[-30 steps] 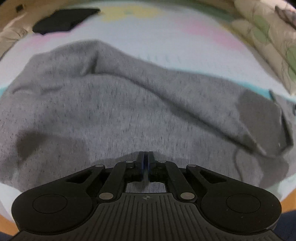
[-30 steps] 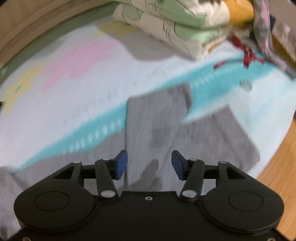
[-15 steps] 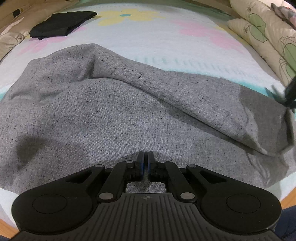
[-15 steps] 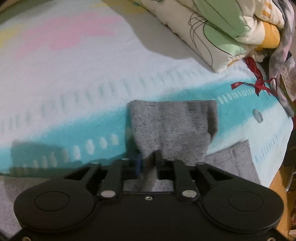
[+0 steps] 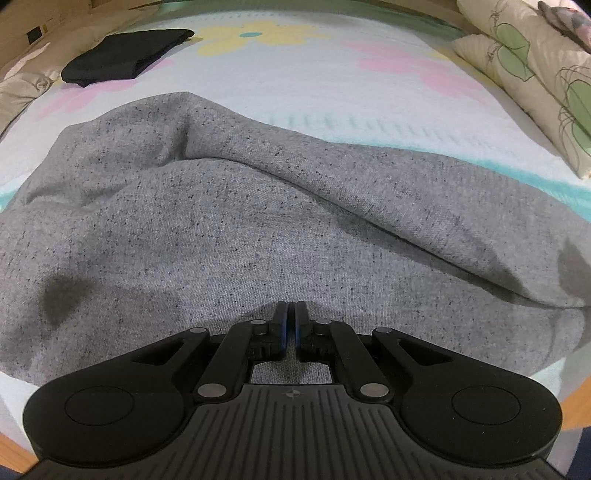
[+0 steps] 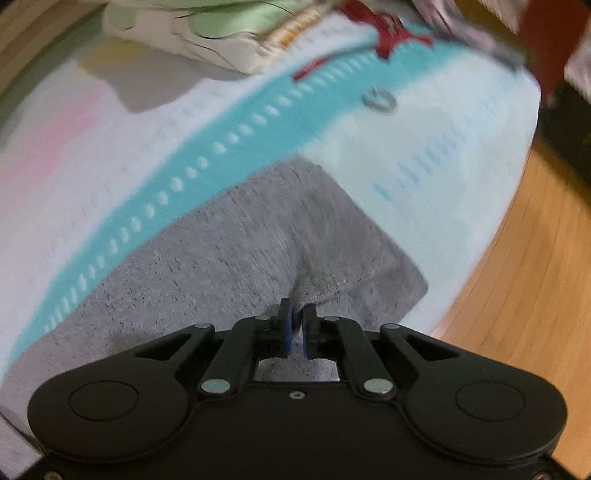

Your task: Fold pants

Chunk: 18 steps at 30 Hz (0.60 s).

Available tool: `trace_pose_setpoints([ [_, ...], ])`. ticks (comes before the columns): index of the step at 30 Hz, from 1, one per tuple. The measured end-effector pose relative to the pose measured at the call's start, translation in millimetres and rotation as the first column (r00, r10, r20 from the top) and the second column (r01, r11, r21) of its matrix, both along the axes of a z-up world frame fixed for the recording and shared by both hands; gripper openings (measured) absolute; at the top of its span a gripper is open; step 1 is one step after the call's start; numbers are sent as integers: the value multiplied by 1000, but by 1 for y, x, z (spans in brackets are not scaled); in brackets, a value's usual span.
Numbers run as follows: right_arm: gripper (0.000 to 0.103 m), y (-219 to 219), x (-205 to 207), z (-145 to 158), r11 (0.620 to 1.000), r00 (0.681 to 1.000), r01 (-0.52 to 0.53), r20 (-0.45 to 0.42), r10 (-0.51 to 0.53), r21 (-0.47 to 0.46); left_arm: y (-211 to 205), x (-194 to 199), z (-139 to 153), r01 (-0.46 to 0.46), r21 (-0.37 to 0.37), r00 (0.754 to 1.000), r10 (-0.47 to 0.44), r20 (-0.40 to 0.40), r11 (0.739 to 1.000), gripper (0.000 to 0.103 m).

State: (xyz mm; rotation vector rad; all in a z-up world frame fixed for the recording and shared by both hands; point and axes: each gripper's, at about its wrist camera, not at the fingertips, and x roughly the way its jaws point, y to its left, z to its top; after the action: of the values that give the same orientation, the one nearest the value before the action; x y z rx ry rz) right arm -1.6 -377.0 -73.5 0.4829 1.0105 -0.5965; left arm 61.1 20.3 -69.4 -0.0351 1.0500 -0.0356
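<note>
The grey speckled pants (image 5: 229, 221) lie spread and rumpled on a pastel flowered bedspread (image 5: 369, 96), with a long raised fold running from upper left to right. My left gripper (image 5: 290, 314) is shut and rests on the near part of the pants; cloth between the pads cannot be told. In the right wrist view, my right gripper (image 6: 297, 314) is shut on the edge of a grey pant leg (image 6: 240, 251), which puckers up at the pads. The leg end lies near the bed's corner.
A folded black garment (image 5: 125, 55) lies at the far left of the bed. Leaf-print pillows (image 5: 535, 74) are stacked at the right, also in the right wrist view (image 6: 207, 33). A red ribbon (image 6: 388, 37) and a small ring (image 6: 380, 101) lie on the bedspread. Wooden floor (image 6: 517, 295) borders the bed.
My right gripper went from open above the pant leg to shut on its edge, and has swung with it toward the bed's corner. The left gripper has stayed shut and nearly still.
</note>
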Motion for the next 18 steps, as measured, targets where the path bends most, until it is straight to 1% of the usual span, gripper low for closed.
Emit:
trace_pose_setpoints([
  [1,16,-3,-1,-1,1000,1000,3,21,-3,20,0,0,1,-1,-3,1000,1,-1,1000,4],
  [3,23,-2,1,1,1000,999,14,36,-14,9,2,0,2,-4,-16,1000,4,-4,1000,4],
  [4,29,2,3,4,1000,999,22,39,-22,-4,5,-1,3,-7,-29,1000,6,-7,1000,4],
  [5,38,8,6,9,999,999,23,49,-21,-28,8,-1,4,-12,-40,1000,11,-11,999,4],
  [6,42,17,10,14,998,998,11,62,-7,-64,13,-2,6,-22,-50,1000,21,-16,999,4],
  [7,50,23,13,19,995,997,-4,70,11,-101,18,-3,8,-30,-55,999,28,-21,998,4],
  [8,56,36,18,24,988,996,-28,76,40,-150,25,-4,11,-37,-61,999,36,-20,997,4],
  [9,56,48,21,30,980,994,-53,82,69,-191,33,-5,16,-49,-67,999,48,-12,997,4],
  [11,56,73,27,37,965,984,-120,102,147,-233,51,-8,24,-84,-75,996,85,3,994,4],
  [13,56,103,35,42,947,956,-231,128,263,-224,70,-9,32,-124,-74,992,125,11,989,4],
  [15,57,133,43,44,916,915,-347,140,378,-203,97,-8,40,-175,-69,984,177,14,982,4],
  [16,59,150,47,44,892,888,-409,142,438,-194,107,-8,43,-192,-64,981,193,14,979,4],
  [18,63,184,55,43,829,818,-533,147,556,-169,134,-4,49,-226,-44,974,226,12,973,4],
])
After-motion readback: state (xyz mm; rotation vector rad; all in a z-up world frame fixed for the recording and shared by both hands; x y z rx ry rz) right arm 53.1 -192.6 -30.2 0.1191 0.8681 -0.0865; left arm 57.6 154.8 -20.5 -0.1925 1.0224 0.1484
